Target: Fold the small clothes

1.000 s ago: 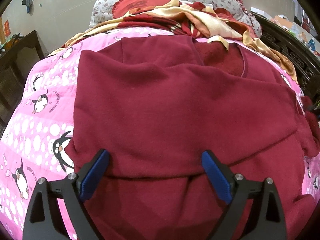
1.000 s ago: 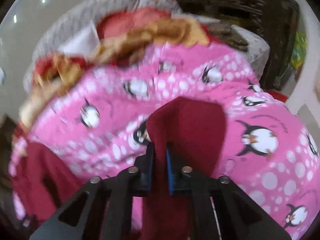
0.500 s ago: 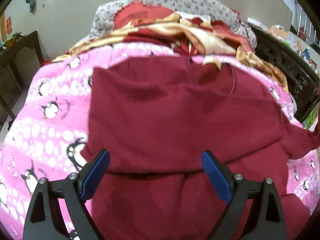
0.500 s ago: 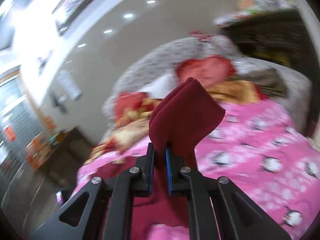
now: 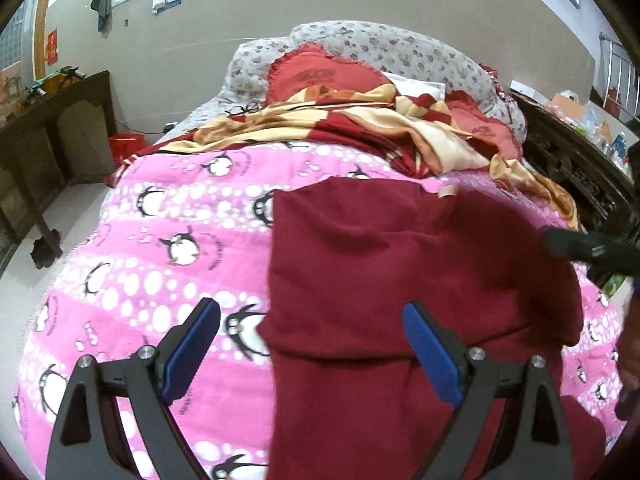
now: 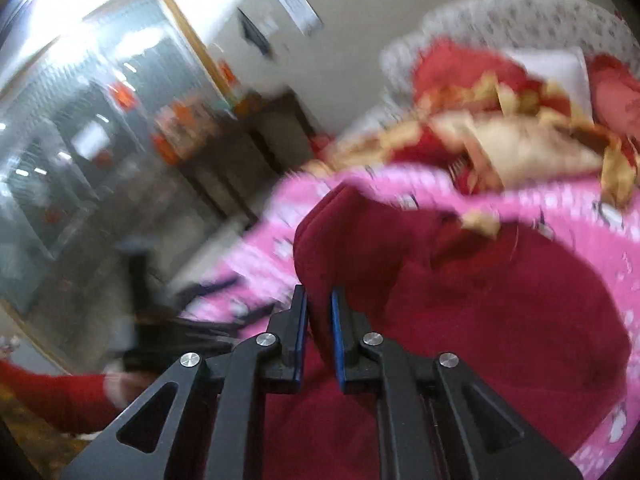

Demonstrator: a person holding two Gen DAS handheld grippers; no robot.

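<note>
Our right tongs [image 6: 319, 332] pinch a fold of the maroon sweater [image 5: 420, 264]; our left tongs [image 5: 312, 344] hang spread apart above the penguin blanket [image 5: 168, 240].

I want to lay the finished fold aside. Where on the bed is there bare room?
The pink penguin blanket lies bare left of the maroon fleece garment, from the red-and-gold quilt down to the open left gripper. Crowded: the quilt and pillows at the head, and the right side, where the right gripper pinches the garment.
</note>
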